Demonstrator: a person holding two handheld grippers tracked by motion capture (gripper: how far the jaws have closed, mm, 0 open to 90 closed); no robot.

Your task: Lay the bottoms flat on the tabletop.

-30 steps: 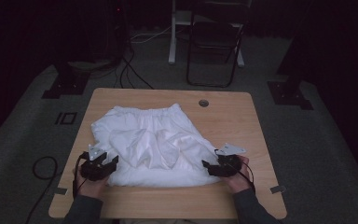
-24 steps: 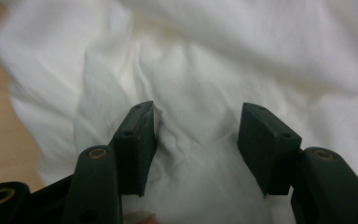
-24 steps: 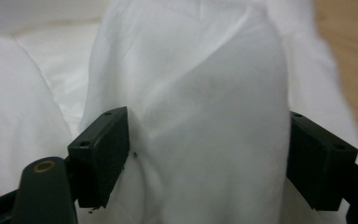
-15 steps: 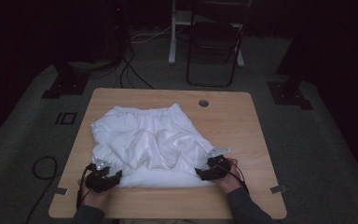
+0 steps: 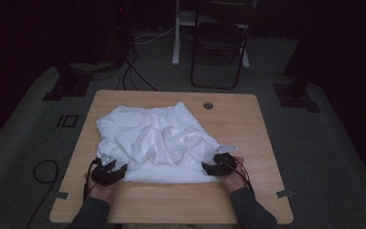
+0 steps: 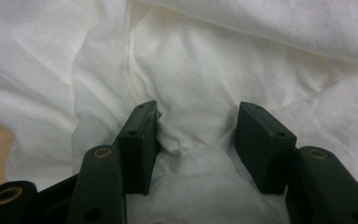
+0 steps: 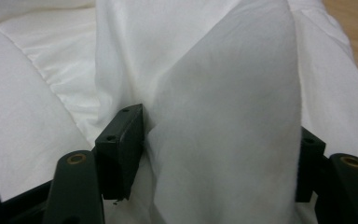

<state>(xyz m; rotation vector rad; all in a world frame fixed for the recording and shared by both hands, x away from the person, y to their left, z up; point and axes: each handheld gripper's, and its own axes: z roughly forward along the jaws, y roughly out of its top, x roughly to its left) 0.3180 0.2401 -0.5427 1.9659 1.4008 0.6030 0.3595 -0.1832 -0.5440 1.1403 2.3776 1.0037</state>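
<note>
Cloth (image 5: 157, 140) is being drawn toward the near edge of the table (image 5: 248, 119) by both grippers, which have been pulled back from a second ago, so the near hem is being stretched flat. Left gripper (image 6: 193, 140) jaws are being held wide apart, a pinch of cloth bunched between them. Right gripper (image 7: 219, 140) jaws are likewise apart, a fold standing between; grip cannot be told.

The white garment (image 5: 155, 140) I'm working on lies crumpled and bunched on the wooden table (image 5: 248, 124), its waistband toward the table's far edge, its straight near hem along the near edge.
</note>
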